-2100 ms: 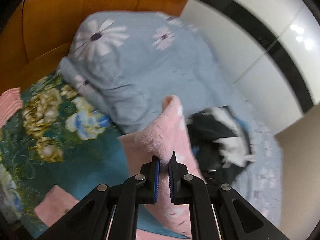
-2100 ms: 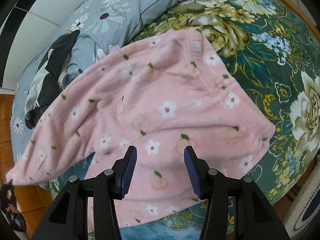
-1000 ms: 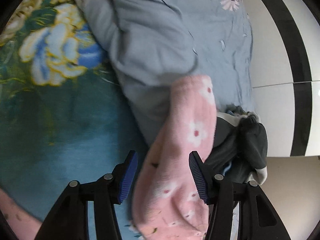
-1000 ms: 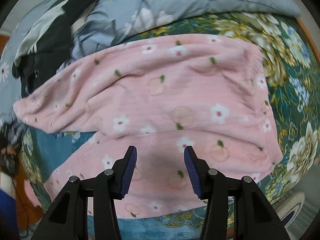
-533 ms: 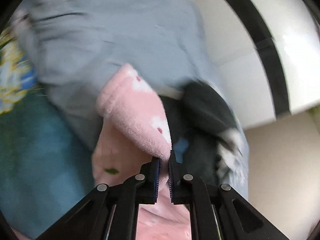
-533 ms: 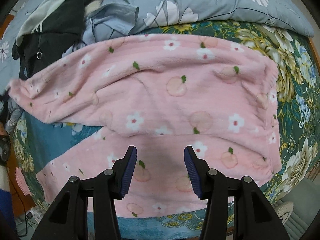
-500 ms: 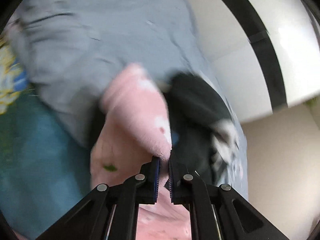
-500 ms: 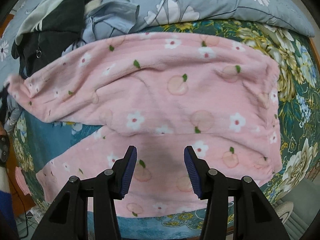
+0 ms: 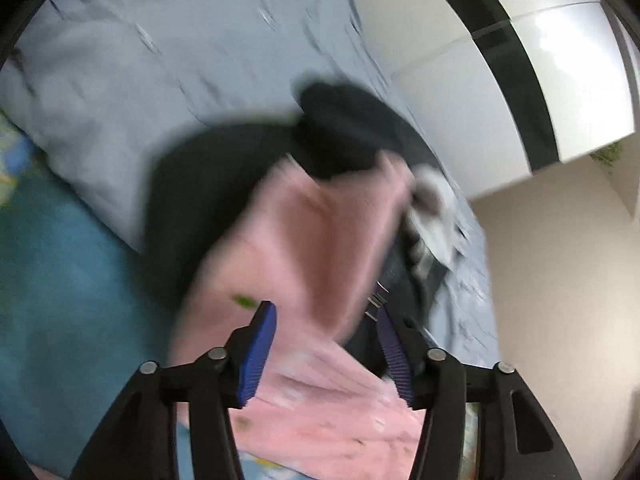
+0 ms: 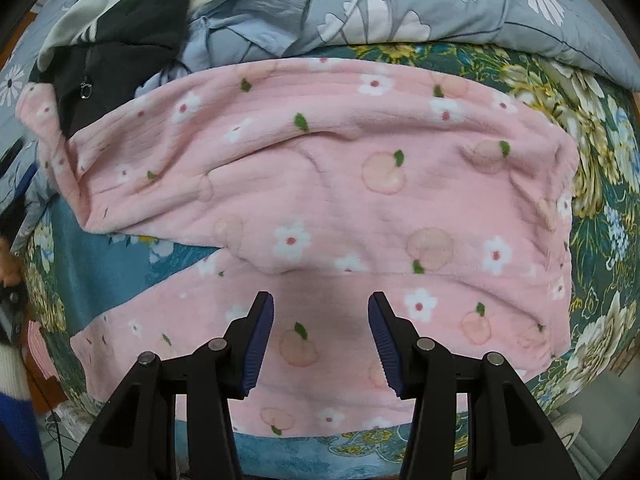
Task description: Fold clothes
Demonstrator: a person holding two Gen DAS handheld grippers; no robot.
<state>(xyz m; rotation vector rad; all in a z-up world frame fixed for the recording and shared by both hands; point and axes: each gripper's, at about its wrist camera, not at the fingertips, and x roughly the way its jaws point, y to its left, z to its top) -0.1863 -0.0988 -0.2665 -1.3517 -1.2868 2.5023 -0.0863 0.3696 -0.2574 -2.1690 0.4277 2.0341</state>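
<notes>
Right wrist view: the pink fleece flower-print pyjama trousers (image 10: 320, 184) lie doubled on the bed (image 10: 600, 168). Right claw (image 10: 321, 334) hovers released; left claw (image 9: 326, 342) is opening, dropping the cuff. Next: fold crosswise.

obstacle: black garment pile (image 10: 120, 36) at pink trousers (image 10: 320, 184) cuff | free: teal bedspread (image 10: 116, 276) between legs

Bed (image 10: 100, 276) under teal floral cover. Grey daisy-print quilt (image 10: 440, 0) bunched at far side. Glossy white wall panels (image 9: 460, 92), black stripe (image 9: 520, 60). Beige wall (image 9: 560, 280) adjoining.
</notes>
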